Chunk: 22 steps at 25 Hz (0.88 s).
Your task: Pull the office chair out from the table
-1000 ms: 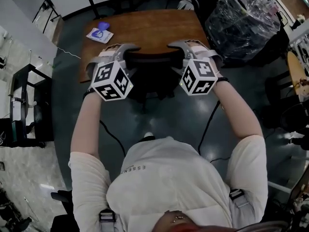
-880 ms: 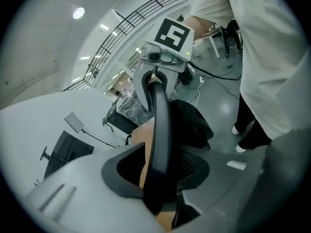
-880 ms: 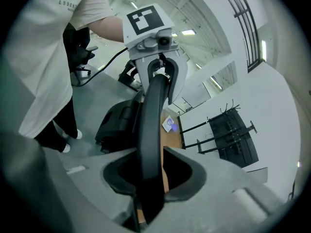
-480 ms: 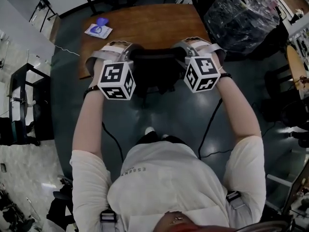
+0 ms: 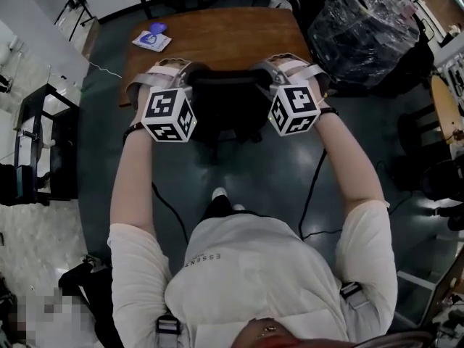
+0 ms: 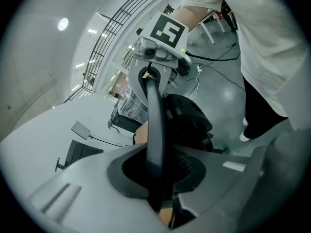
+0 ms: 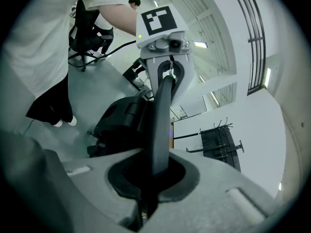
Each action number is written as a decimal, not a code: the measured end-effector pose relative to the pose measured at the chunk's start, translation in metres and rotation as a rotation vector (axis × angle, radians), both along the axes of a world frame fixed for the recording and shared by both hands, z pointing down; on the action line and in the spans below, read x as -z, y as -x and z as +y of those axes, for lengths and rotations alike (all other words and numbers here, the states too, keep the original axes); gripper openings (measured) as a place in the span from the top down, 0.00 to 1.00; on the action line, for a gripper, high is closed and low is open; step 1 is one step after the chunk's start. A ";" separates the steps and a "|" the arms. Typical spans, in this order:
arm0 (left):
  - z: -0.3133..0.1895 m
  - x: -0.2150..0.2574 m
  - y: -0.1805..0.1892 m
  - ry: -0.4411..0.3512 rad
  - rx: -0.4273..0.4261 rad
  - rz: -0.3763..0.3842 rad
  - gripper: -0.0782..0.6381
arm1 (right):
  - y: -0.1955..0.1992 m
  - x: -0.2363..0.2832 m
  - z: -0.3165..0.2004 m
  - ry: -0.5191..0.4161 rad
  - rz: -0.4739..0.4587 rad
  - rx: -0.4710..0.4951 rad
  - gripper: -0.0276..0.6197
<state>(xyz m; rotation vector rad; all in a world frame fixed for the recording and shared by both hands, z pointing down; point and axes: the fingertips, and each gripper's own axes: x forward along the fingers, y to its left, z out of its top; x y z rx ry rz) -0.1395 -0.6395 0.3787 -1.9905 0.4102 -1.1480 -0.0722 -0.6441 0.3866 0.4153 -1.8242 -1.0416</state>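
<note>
White short-sleeved T-shirt (image 5: 268,274), small dark lettering (image 5: 201,253) on chest; dark trousers (image 5: 217,210); white shoe (image 5: 218,193). Dark band (image 5: 133,130) at each wrist. Left tool (image 5: 187,71) and right tool (image 5: 267,69): pale grey shells, each carrying a white cube (image 5: 168,114) with black square markers. Black cables (image 5: 312,183) trail from both.

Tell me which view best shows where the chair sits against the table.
Head view: the chair appears from above, its backrest at the near edge of the table. Each gripper view shows only a close strip of backrest edge plus part of the chair below; the table barely shows.
</note>
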 end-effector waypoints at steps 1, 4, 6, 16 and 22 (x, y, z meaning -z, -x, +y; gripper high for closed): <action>0.004 0.000 -0.001 0.002 0.001 0.006 0.78 | -0.001 0.000 0.005 0.010 -0.005 0.008 0.95; 0.019 0.000 -0.006 0.009 0.003 0.018 0.79 | -0.005 0.001 0.020 0.021 -0.018 0.018 0.95; 0.030 0.001 -0.007 0.017 0.001 0.015 0.78 | -0.006 0.003 0.031 -0.001 -0.030 0.020 0.95; 0.087 0.001 -0.013 0.023 0.013 0.018 0.79 | -0.011 0.006 0.082 -0.097 -0.065 0.004 0.95; 0.121 0.001 -0.017 0.006 0.004 0.009 0.79 | -0.015 0.008 0.111 -0.151 -0.086 -0.002 0.95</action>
